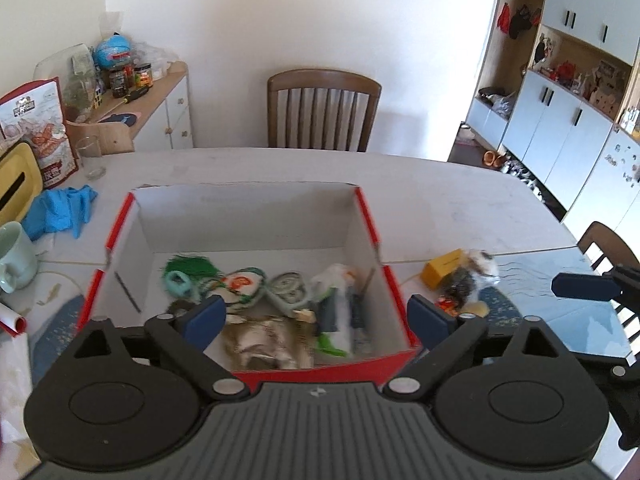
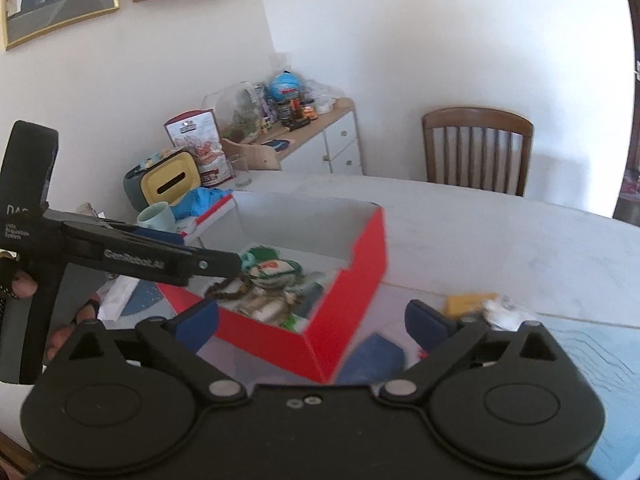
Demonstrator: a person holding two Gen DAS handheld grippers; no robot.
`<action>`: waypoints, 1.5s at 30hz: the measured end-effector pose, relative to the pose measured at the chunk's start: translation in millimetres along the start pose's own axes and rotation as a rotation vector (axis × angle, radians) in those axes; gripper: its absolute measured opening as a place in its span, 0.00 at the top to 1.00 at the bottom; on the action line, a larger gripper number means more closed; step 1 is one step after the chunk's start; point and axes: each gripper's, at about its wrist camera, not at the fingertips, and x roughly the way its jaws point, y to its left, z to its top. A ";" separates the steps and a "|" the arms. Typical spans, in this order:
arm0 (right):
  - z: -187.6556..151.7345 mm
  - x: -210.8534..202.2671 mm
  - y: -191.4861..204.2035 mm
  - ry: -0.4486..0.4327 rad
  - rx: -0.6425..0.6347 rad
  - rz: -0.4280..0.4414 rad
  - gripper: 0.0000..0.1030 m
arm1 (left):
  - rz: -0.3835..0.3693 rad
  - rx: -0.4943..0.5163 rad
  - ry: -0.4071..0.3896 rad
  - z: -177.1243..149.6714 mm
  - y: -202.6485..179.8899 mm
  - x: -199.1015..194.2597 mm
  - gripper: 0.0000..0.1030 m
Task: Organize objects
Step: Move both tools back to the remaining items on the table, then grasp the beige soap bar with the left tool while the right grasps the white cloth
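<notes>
Red cardboard fills our left wrist view: the box (image 1: 248, 240) stands open on the pale counter (image 1: 440, 208), with trinkets heaped against its near wall. Our left tool (image 1: 316, 316) hangs over that near edge, jaws spread wide with nothing between them.

Moving right, the loose pile (image 1: 464, 276) that we judge comes next, a yellow block (image 1: 442, 268) and a crinkly packet, lies just outside the box's right wall, at about two o'clock from the left tool.

In the right wrist view our right tool (image 2: 312, 320) also gapes empty, and the same pile (image 2: 486, 306) sits at one o'clock, close ahead. The block's long axis runs roughly across the view. We judge the right hand nearer.
</notes>
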 end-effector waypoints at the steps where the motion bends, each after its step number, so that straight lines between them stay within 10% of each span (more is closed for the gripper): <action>1: -3.2 -4.9 -6.0 0.001 0.003 -0.008 0.04 | 0.000 -0.001 -0.001 -1.2 -5.3 0.3 0.04; 23: -39.9 -59.9 -136.7 0.027 0.075 -0.165 0.04 | -0.163 0.133 0.002 -31.9 -142.8 46.4 0.00; 45: -18.9 14.0 -197.5 0.111 0.038 -0.119 0.08 | -0.098 0.143 0.035 -64.2 -206.2 141.9 0.00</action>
